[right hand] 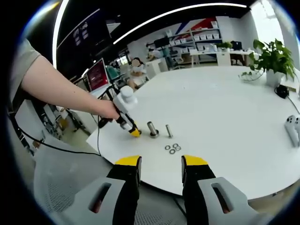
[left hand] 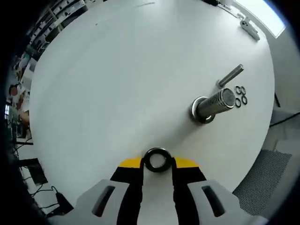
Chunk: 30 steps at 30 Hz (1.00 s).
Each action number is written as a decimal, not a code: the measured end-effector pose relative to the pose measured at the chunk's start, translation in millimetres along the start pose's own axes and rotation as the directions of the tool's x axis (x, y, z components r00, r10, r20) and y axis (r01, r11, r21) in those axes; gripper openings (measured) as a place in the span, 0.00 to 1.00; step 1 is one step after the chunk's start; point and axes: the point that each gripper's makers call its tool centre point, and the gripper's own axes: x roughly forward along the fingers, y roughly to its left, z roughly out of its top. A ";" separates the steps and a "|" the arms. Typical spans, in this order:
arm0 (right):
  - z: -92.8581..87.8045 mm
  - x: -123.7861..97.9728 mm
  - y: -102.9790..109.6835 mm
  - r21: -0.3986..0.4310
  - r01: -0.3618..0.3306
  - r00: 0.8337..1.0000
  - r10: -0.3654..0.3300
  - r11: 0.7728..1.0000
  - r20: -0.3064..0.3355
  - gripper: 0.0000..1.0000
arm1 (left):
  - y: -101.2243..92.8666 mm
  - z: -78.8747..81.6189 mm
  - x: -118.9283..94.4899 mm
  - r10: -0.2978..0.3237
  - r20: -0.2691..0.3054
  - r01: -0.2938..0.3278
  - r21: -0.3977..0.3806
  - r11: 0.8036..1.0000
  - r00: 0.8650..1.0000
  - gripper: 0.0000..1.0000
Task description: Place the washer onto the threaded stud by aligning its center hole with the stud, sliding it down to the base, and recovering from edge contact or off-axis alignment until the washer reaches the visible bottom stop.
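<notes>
In the left gripper view my left gripper (left hand: 157, 163) is shut on a dark metal washer (left hand: 157, 160), held upright between its yellow-tipped jaws above the white table (left hand: 117, 79). The threaded stud (left hand: 216, 103) stands on its round base (left hand: 201, 114) to the right, apart from the washer. Three spare washers (left hand: 241, 95) lie beside it, with a loose metal pin (left hand: 230, 75) further off. In the right gripper view my right gripper (right hand: 160, 165) is open and holds nothing, back from the table edge; the left gripper (right hand: 134, 132), in a person's hand, hovers just left of the stud (right hand: 152, 129).
A potted plant (right hand: 271, 60) and a white controller (right hand: 293, 127) sit at the table's right side. A grey mesh chair (right hand: 61, 183) stands below the table edge near me. Desks, shelves and a monitor (right hand: 95, 74) fill the room behind.
</notes>
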 end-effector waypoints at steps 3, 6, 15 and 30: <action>0.1 -0.1 0.2 0.000 -0.001 1.000 0.001 1.000 0.000 0.36 | 0.8 -0.3 -0.5 0.005 0.006 -0.005 0.010 1.000 1.000 0.22; 0.2 0.0 0.5 -0.001 -0.002 1.000 0.002 1.000 0.000 0.36 | 1.9 -0.5 -0.1 -0.008 0.011 0.008 0.014 1.000 1.000 0.23; 0.0 -0.2 1.9 -0.002 -0.006 1.000 0.006 1.000 -0.002 0.36 | 2.2 -2.5 -0.4 0.000 -0.007 0.000 0.000 1.000 1.000 0.27; 0.9 -0.7 2.0 0.002 -0.003 1.000 0.003 1.000 0.004 0.36 | 6.7 -2.9 0.7 0.002 0.014 -0.001 -0.073 0.997 1.000 0.20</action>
